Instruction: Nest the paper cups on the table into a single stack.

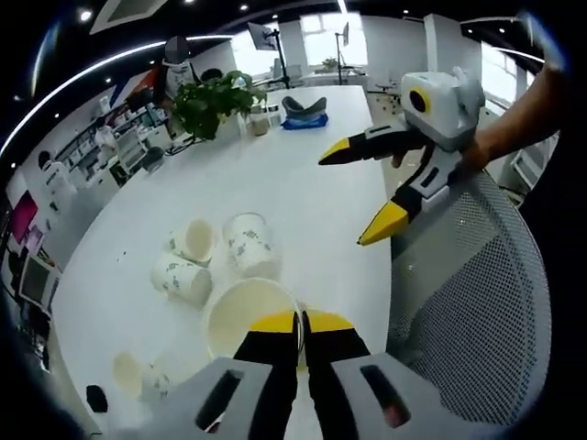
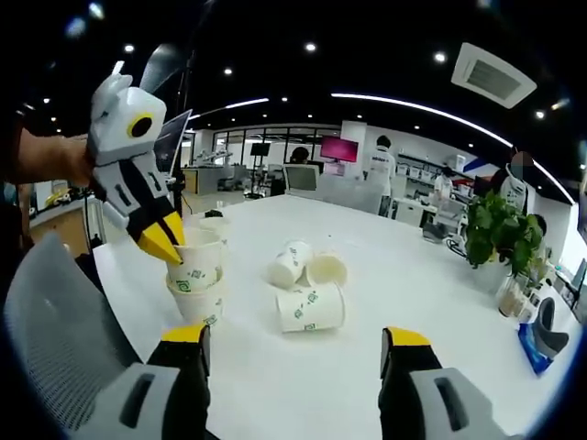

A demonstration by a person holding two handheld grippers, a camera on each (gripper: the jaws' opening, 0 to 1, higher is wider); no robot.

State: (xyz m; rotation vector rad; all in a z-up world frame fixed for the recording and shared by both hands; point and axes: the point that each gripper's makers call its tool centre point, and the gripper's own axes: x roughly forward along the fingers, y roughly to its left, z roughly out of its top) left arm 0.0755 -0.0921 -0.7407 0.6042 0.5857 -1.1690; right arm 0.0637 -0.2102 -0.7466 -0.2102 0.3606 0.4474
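Observation:
My left gripper (image 1: 300, 321) is shut on the rim of a white paper cup (image 1: 243, 316) near the white table's (image 1: 275, 174) edge. In the right gripper view the left gripper (image 2: 165, 243) pinches that cup (image 2: 197, 261), which sits nested in a second cup (image 2: 202, 304) below it. Three printed cups lie on their sides mid-table (image 1: 188, 240) (image 1: 181, 278) (image 1: 249, 243), also seen as cups (image 2: 292, 264) (image 2: 326, 270) (image 2: 310, 307). Another cup (image 1: 138, 374) lies apart. My right gripper (image 2: 295, 337) is open and holds nothing, and the right gripper (image 1: 353, 194) hovers above the table.
A grey mesh chair (image 1: 477, 302) (image 2: 46, 321) stands against the table's near edge. A potted plant (image 1: 215, 101) (image 2: 500, 229) and a blue item (image 1: 304, 115) sit at the table's far end. People and monitors are in the office behind.

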